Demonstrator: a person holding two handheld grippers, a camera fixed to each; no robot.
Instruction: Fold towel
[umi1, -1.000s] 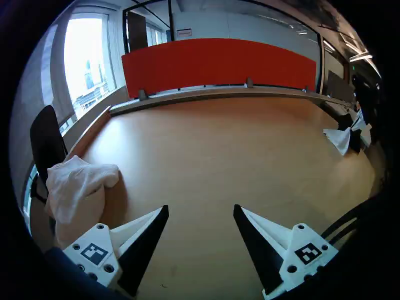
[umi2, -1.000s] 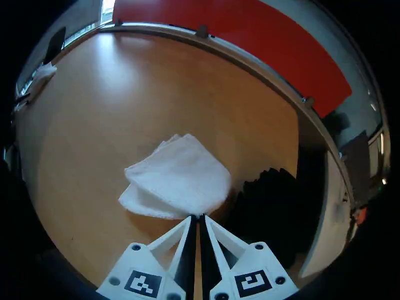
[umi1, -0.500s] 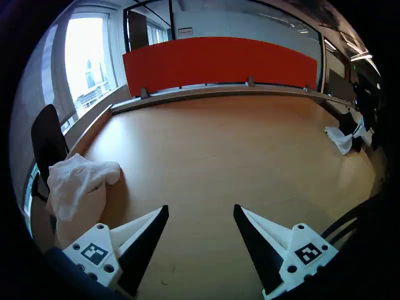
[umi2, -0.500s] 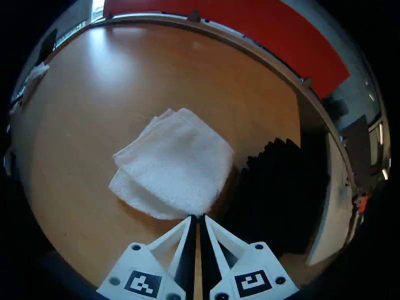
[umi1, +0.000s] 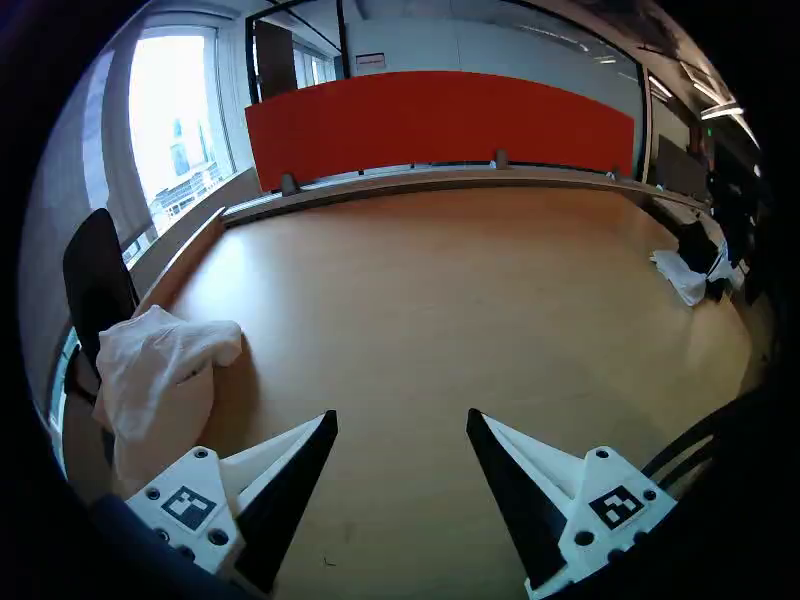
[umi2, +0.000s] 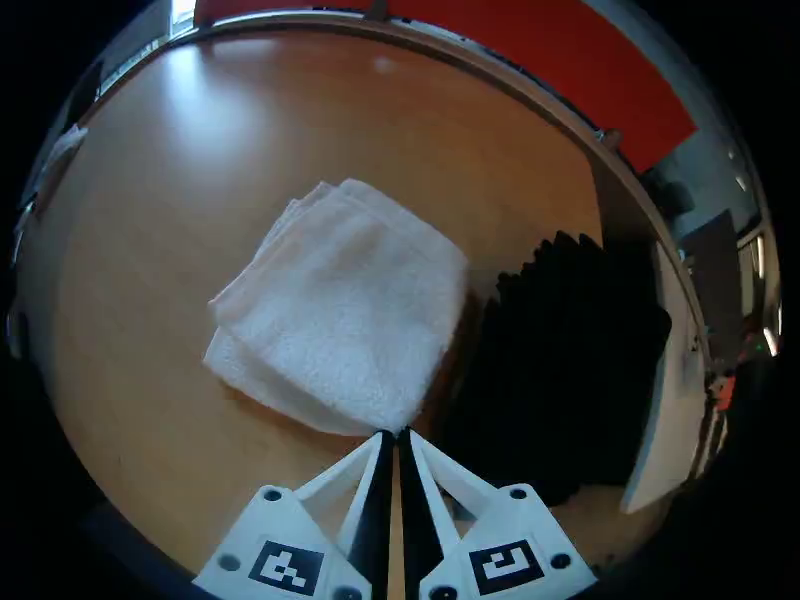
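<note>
Right gripper view: my right gripper (umi2: 397, 436) is closed on the near corner of the folded towel (umi2: 340, 305), lying on the table (umi2: 150, 200) beside a black pile (umi2: 560, 360). Soft, light, floppy; I'd grip corners. My left gripper (umi1: 400, 425) gapes wide. Count: one towel, one crumpled white cloth (umi1: 160, 365).

No legible text; wall sign (umi1: 370, 61) unreadable.

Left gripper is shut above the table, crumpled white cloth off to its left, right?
Not shut: the left gripper view shows the left gripper open, fingers spread wide above the table, crumpled white cloth to its left.
</note>
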